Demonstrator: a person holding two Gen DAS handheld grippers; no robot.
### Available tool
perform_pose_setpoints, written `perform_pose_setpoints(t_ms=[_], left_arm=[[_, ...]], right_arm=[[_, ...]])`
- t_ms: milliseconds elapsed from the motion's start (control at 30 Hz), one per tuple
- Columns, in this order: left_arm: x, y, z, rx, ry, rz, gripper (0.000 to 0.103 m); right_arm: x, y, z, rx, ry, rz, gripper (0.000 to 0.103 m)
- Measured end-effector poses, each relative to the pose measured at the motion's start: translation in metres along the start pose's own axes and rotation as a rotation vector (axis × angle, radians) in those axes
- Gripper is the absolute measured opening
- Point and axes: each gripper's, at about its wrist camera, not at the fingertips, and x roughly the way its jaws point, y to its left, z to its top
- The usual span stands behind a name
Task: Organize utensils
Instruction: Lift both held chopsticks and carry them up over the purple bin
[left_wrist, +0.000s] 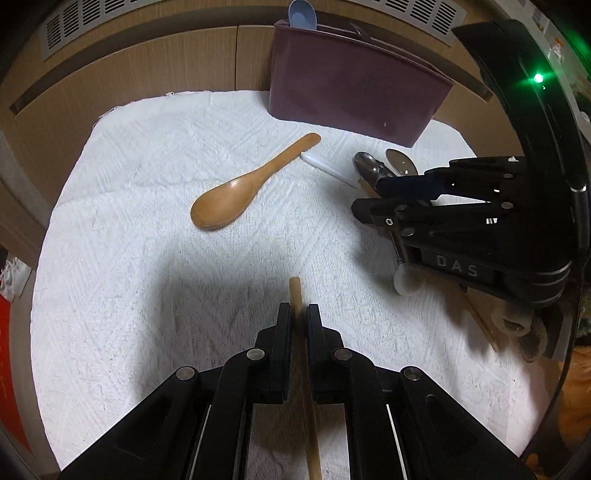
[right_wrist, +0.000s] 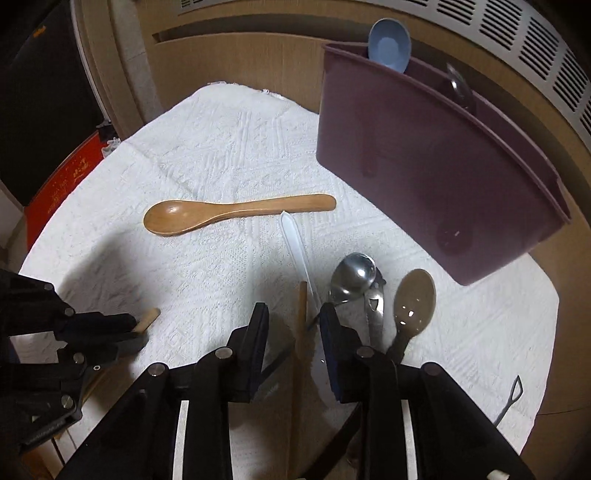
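My left gripper (left_wrist: 298, 312) is shut on a wooden chopstick (left_wrist: 295, 291) above the white cloth (left_wrist: 147, 221); it also shows in the right wrist view (right_wrist: 142, 325). My right gripper (right_wrist: 293, 314) is open, its jaws either side of another wooden chopstick (right_wrist: 302, 317) in a pile with a metal spoon (right_wrist: 352, 275), a brown spoon (right_wrist: 413, 299) and a clear plastic utensil (right_wrist: 295, 247). A wooden spoon (left_wrist: 243, 188) lies mid-cloth. The purple holder (left_wrist: 351, 85) stands at the back with a blue spoon (left_wrist: 302, 14) in it.
Wooden cabinet fronts (left_wrist: 129, 66) and a vent grille rise behind the cloth. A red box (right_wrist: 66, 177) sits at the left beyond the cloth edge. A thin dark wire utensil (right_wrist: 511, 395) lies at the cloth's right edge.
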Motion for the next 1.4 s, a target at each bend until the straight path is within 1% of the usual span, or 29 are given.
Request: perform_pose_setpoints(t_ms=[100,200,267,333,400,467,533,567,633,667,700,767,800,867,933,1033,1200,1300,1400], left_arm=[[0.005,-0.003,0.005,0.015,0.022,0.014,0.010],[0.008,-0.003,0.010,0.009,0.048,0.013,0.011],[0.010,-0.002,0.014,-0.002,0.063,0.005,0.012],[0.011,-0.001,0.018,-0.016,0.076,-0.012,0.016],[0.014,-0.001,0.024,-0.035,0.099,-0.034,0.025],[0.015,-0.002,0.028,-0.052,0.115,-0.046,0.031],[0.015,-0.007,0.028,-0.038,0.100,-0.024,0.031],[0.015,-0.011,0.027,-0.028,0.084,-0.010,0.031],[0.014,-0.018,0.022,0.011,0.027,0.050,0.022],[0.013,-0.021,0.018,0.023,-0.004,0.086,0.011],[0.013,-0.021,0.016,0.022,-0.017,0.088,0.005],[0.003,-0.016,0.011,-0.026,-0.040,0.054,0.005],[-0.008,-0.014,0.011,-0.054,-0.065,0.034,0.005],[-0.035,-0.011,0.013,-0.085,-0.130,0.024,0.005],[-0.064,-0.014,0.017,-0.091,-0.204,0.028,0.005],[-0.109,-0.027,0.023,-0.062,-0.329,0.038,0.005],[-0.177,-0.048,0.029,0.001,-0.524,0.049,0.005],[-0.208,-0.057,0.036,0.017,-0.609,0.038,0.005],[-0.229,-0.062,0.052,0.026,-0.669,0.047,0.005]], right_arm=[[0.004,0.002,0.004,-0.011,0.013,-0.014,0.027],[0.001,-0.001,0.003,-0.002,0.022,-0.034,0.010],[-0.003,-0.008,0.000,0.026,0.020,-0.006,0.006],[-0.011,-0.013,-0.006,0.051,0.011,0.017,0.005],[-0.021,-0.018,-0.011,0.075,-0.006,0.040,0.005],[-0.031,-0.021,-0.015,0.095,-0.024,0.053,0.005],[-0.044,-0.024,-0.017,0.113,-0.051,0.059,0.005],[-0.048,-0.025,-0.019,0.118,-0.058,0.059,0.005],[-0.058,-0.025,-0.022,0.130,-0.074,0.061,0.005],[-0.064,-0.025,-0.024,0.136,-0.085,0.057,0.005],[-0.068,-0.024,-0.026,0.140,-0.095,0.053,0.005],[-0.080,-0.025,-0.029,0.149,-0.123,0.048,0.005],[-0.089,-0.024,-0.032,0.150,-0.140,0.045,0.005],[-0.110,-0.023,-0.036,0.148,-0.179,0.040,0.005],[-0.130,-0.022,-0.039,0.142,-0.216,0.028,0.005],[-0.158,-0.016,-0.040,0.129,-0.275,0.001,0.005],[-0.201,-0.009,-0.036,0.128,-0.378,-0.009,0.005],[-0.229,-0.010,-0.028,0.132,-0.446,-0.011,0.005],[-0.253,-0.013,-0.018,0.137,-0.504,-0.027,0.005]])
